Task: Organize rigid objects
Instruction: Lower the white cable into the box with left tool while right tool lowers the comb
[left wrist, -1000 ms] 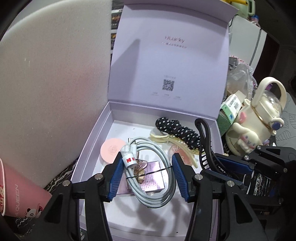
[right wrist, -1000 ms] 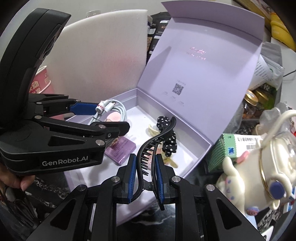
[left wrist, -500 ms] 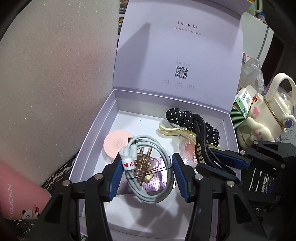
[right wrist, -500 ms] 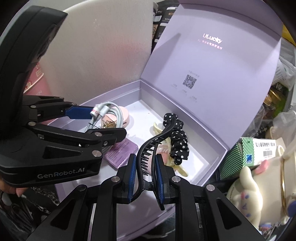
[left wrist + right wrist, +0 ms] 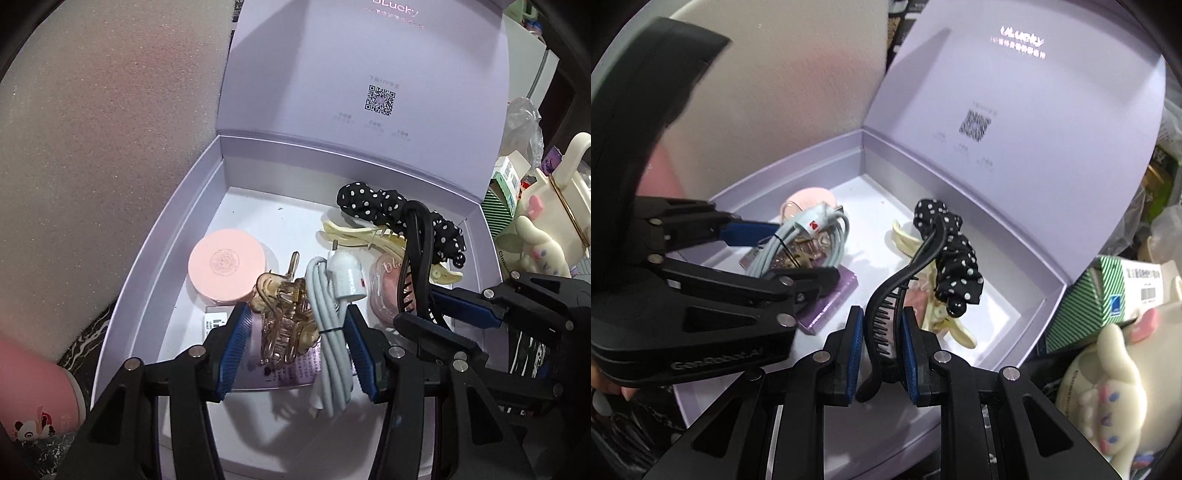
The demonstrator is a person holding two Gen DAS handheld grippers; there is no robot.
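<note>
left gripper (image 5: 295, 343): clamped on cable coil (image 5: 330, 354), over box (image 5: 177, 229) | right gripper (image 5: 882, 347): clenched on black comb clip (image 5: 905, 280), beside scrunchie (image 5: 956, 258)

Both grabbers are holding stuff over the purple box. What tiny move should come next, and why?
Probably lower a little more, then let go. The left hand-held gripper holds the coiled cable just above the box floor, and the right hand-held gripper grips the black hair clip.

The lid (image 5: 362, 92) of the box is cut off at the top edge. The small print under its square code (image 5: 380, 99) is too blurred to read.
</note>
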